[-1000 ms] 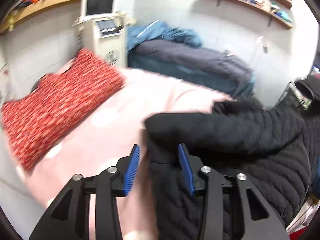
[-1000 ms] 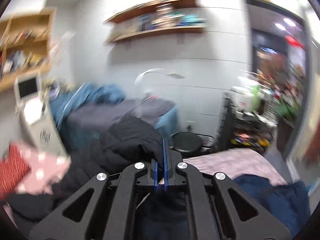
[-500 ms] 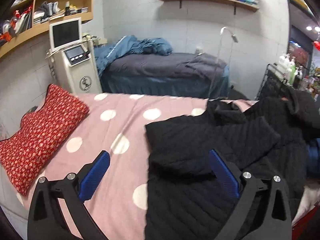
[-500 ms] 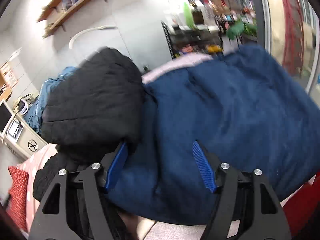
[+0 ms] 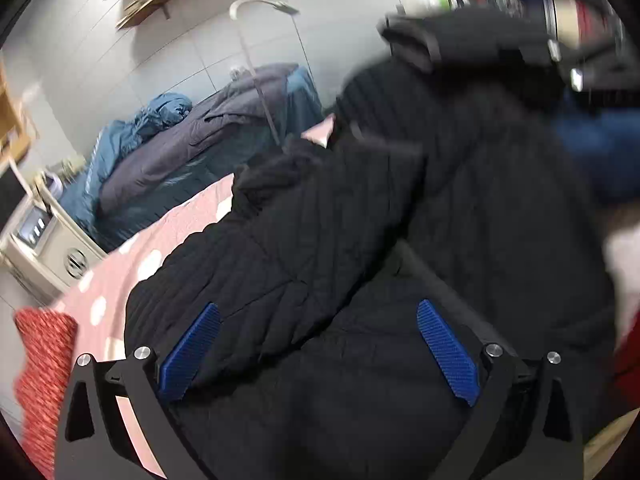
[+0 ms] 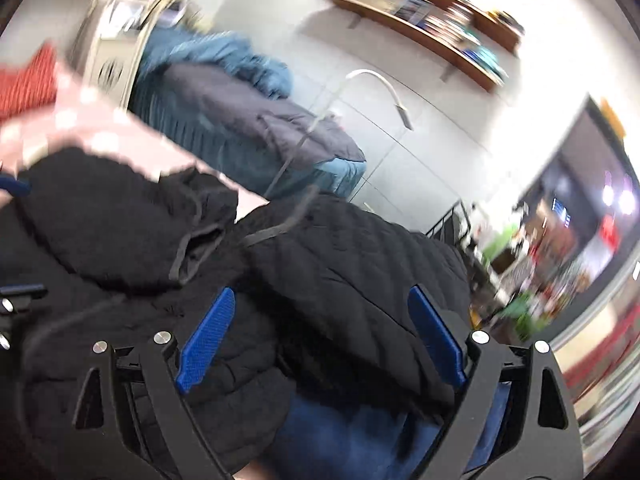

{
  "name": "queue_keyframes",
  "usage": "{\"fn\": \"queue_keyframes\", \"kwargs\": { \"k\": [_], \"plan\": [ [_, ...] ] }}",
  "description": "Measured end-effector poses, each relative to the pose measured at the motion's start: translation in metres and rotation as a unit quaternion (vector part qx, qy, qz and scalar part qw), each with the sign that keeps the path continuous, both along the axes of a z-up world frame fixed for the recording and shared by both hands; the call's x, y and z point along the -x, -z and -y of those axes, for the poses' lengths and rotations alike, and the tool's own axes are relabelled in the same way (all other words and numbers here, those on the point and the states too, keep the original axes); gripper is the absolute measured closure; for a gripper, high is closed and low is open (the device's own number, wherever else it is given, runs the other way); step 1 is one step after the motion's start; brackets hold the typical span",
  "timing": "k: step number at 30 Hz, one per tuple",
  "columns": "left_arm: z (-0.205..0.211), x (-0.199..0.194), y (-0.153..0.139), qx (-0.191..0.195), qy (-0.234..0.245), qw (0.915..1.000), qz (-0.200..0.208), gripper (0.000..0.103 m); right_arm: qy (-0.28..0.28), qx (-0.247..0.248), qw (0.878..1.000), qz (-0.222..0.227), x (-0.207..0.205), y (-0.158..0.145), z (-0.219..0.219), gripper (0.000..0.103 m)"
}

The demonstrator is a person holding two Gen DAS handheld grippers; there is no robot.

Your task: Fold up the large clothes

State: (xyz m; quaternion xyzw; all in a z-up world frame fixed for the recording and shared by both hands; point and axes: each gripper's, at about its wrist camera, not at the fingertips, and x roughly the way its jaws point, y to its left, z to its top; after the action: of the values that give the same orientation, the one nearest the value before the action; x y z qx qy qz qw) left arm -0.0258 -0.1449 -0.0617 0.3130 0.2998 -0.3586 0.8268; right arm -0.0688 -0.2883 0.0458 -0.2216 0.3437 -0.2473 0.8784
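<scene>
While both jaws gape, black jacket [image 5: 360,240] lies under & between L gripper [image 5: 320,350] & R gripper [image 6: 322,336].

You have bright indoor light, glare washing out the wall [image 6: 460,128] in your right view, motion blur smearing both pictures, fisheye bending and dark corners.

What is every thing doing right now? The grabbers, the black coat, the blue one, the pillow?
left gripper: open, over the coat
right gripper: open, over the coat
black coat: rumpled, lying on the pink dotted cover
blue garment: partly under the black coat
red pillow: lying on the bed
</scene>
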Motion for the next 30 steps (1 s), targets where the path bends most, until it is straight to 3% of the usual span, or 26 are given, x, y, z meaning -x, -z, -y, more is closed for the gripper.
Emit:
{"fn": "queue_keyframes", "kwargs": {
  "k": [2,4,5,6,8,11,13,15,17,18,19,20,22,23,24,26,28,30],
  "plan": [
    [0.008,-0.005,0.012,0.006,0.005,1.0000,-0.004,0.005,-0.001,0.019,1.000,-0.020,-0.008,0.014,-0.006,0.016],
    [0.006,-0.020,0.017,0.010,-0.028,0.9995,-0.007,0.008,0.010,0.032,0.999,-0.034,-0.014,0.026,-0.001,0.016],
    [0.004,-0.030,0.019,0.007,-0.050,0.9986,-0.011,0.028,0.015,0.037,0.999,-0.035,-0.010,0.032,0.000,0.016],
    [0.000,-0.040,0.020,0.000,-0.068,0.9976,-0.015,0.061,0.021,0.042,0.998,-0.037,-0.011,0.034,0.004,0.016],
    [-0.018,-0.067,0.016,0.009,-0.112,0.9930,-0.037,0.086,0.025,0.043,0.998,-0.038,-0.015,0.033,0.009,0.025],
    [-0.064,-0.103,0.000,0.053,-0.179,0.9810,-0.053,0.096,0.028,0.045,0.998,-0.036,-0.013,0.031,0.015,0.025],
    [-0.115,-0.133,-0.016,0.080,-0.252,0.9637,-0.039,0.098,0.033,0.046,0.998,-0.033,-0.011,0.030,0.020,0.025],
    [-0.167,-0.159,-0.034,0.107,-0.325,0.9393,-0.026,0.098,0.036,0.042,0.998,-0.027,-0.011,0.029,0.023,0.025],
    [-0.236,-0.177,-0.046,0.144,-0.405,0.9026,-0.029,0.098,0.040,0.031,0.998,-0.021,-0.009,0.026,0.028,0.025],
    [-0.255,-0.180,-0.051,0.165,-0.412,0.8955,-0.041,0.098,0.043,0.022,0.999,-0.017,-0.009,0.024,0.031,0.025],
    [-0.271,-0.179,-0.054,0.192,-0.401,0.8940,-0.058,0.098,0.043,0.015,0.999,-0.014,-0.008,0.024,0.033,0.025],
    [-0.278,-0.174,-0.055,0.212,-0.376,0.8988,-0.074,0.097,0.044,0.005,0.999,-0.009,-0.008,0.024,0.035,0.025],
    [-0.266,-0.161,-0.052,0.198,-0.340,0.9158,-0.081,0.070,0.046,-0.008,0.999,-0.002,-0.008,0.023,0.037,0.025],
    [-0.251,-0.153,-0.049,0.186,-0.317,0.9264,-0.080,0.029,0.047,-0.014,0.999,0.001,-0.007,0.023,0.037,0.025],
    [-0.226,-0.138,-0.044,0.178,-0.276,0.9411,-0.079,0.008,0.049,-0.020,0.999,0.004,-0.006,0.023,0.037,0.025],
    [-0.182,-0.113,-0.039,0.176,-0.204,0.9596,-0.079,0.007,0.051,-0.037,0.998,0.015,-0.003,0.021,0.036,0.025],
    [-0.119,-0.084,-0.029,0.136,-0.118,0.9815,-0.065,0.007,0.052,-0.046,0.997,0.022,0.001,0.018,0.035,0.025],
    [-0.065,-0.057,-0.016,0.087,-0.052,0.9940,-0.041,0.006,0.049,-0.041,0.998,0.022,0.006,0.015,0.033,0.025]
  ]
}}
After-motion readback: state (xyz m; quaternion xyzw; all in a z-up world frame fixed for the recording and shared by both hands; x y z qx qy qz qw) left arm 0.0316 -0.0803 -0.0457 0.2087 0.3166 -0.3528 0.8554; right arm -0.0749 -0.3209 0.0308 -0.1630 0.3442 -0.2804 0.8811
